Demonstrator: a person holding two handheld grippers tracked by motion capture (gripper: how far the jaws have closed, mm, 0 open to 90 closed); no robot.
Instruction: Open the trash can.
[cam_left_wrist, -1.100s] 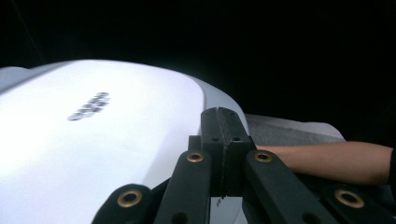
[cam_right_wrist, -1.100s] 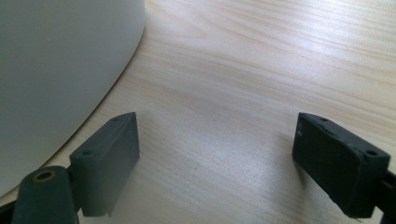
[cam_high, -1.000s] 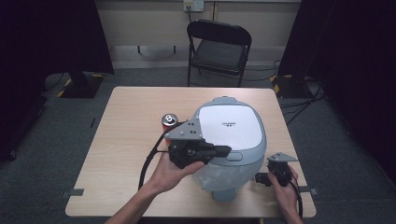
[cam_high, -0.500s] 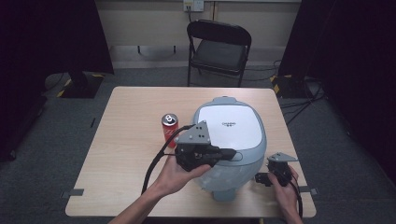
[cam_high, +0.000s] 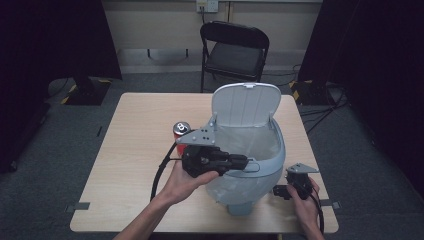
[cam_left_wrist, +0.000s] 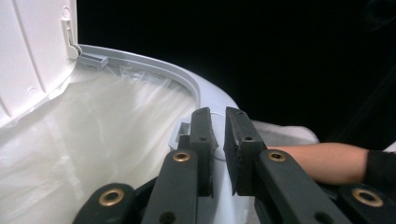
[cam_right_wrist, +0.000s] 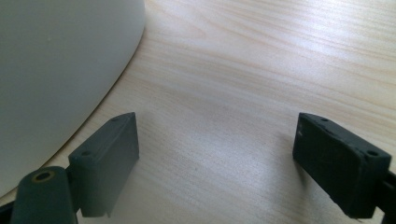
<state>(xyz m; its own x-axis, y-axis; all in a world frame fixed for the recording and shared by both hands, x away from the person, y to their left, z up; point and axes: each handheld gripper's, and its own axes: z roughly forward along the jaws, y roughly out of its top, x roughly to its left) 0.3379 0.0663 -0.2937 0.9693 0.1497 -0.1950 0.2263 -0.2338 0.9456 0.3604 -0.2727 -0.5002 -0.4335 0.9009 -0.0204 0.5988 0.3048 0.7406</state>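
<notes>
**Lid raised, left claw at the front rim of the bin**

While the bin's lid (cam_high: 245, 104) stands upright at the back, the left claw (cam_high: 252, 165) sits at the front edge of the bin (cam_high: 272, 165), just over the rim where a small catch (cam_left_wrist: 183, 132) shows. Its jaws have just been opening a little and now stand narrowly apart, gripping nothing; in the left gripper view (cam_left_wrist: 218, 140) the gap between them is bare, with the rim and the catch just beyond the tips. The clear liner bag (cam_left_wrist: 93, 140) hangs inside the bin, below and to the left of the jaws in that view.

The right claw (cam_high: 278, 191) rests low on the desk (cam_high: 135, 150) beside the bin's base (near the person's edge), its jaws spread wide over bare wood (cam_right_wrist: 212, 158) and holding nothing.

A red drink can (cam_high: 181, 131) stands upright on the desk, just beside the bin's left wall and behind the left hand (cam_high: 187, 182); it is near the left claw but apart from it, and well apart from the right one.

Risks, as a judgement: the cable (cam_high: 162, 170) trailing from the left claw runs close past the can and could tip it on a swing toward it; a knock against the rim could drop the lid or snag the thin liner.
</notes>
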